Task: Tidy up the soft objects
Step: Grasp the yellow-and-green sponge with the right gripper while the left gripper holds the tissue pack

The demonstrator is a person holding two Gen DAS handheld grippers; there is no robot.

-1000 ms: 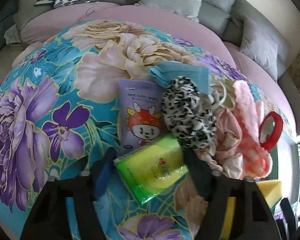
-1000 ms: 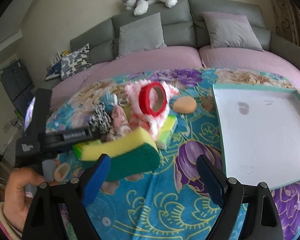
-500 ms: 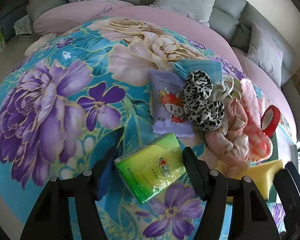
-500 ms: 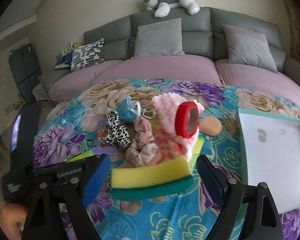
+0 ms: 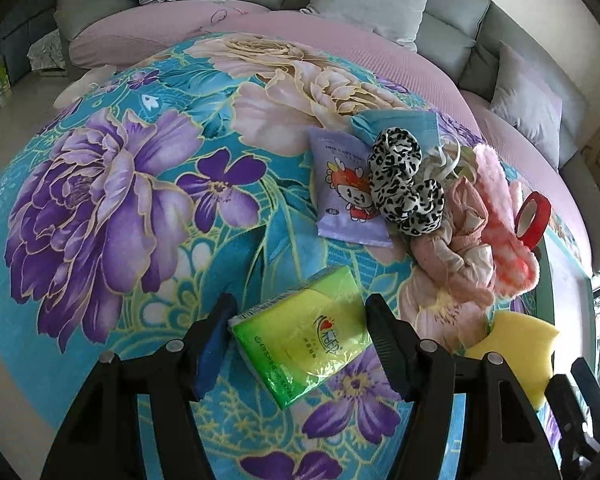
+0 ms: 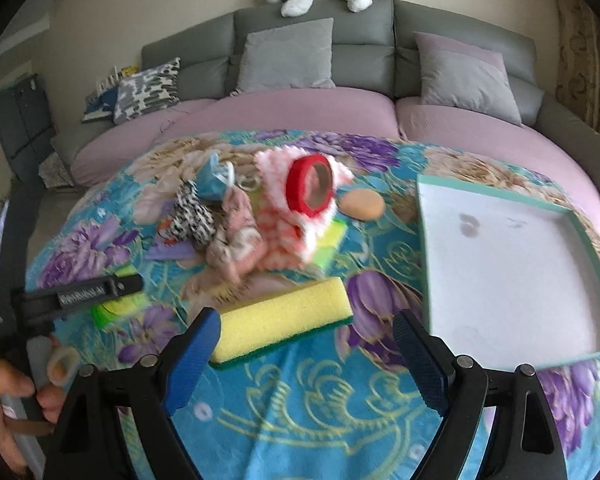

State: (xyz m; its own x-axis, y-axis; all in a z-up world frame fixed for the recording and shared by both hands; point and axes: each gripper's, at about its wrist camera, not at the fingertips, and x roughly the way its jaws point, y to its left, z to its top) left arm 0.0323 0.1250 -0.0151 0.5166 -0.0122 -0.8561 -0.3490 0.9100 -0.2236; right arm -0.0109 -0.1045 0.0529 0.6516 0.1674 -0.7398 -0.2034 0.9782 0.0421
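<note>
My left gripper (image 5: 300,340) clamps the green tissue pack (image 5: 302,334) at both ends, its film crinkled, above the floral blanket (image 5: 112,184). My right gripper (image 6: 306,354) has jaws wide apart; the left pad touches the yellow sponge (image 6: 282,322), the right pad stands clear. Beside it lies a white tray (image 6: 512,276).

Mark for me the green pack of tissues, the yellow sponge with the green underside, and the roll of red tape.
Green plastic tissue pack (image 5: 304,336): left wrist view, middle of its top face.
Yellow sponge with green underside (image 6: 284,317): right wrist view, middle of its yellow face.
Red tape roll (image 6: 298,184): right wrist view, its red outer band.
</note>
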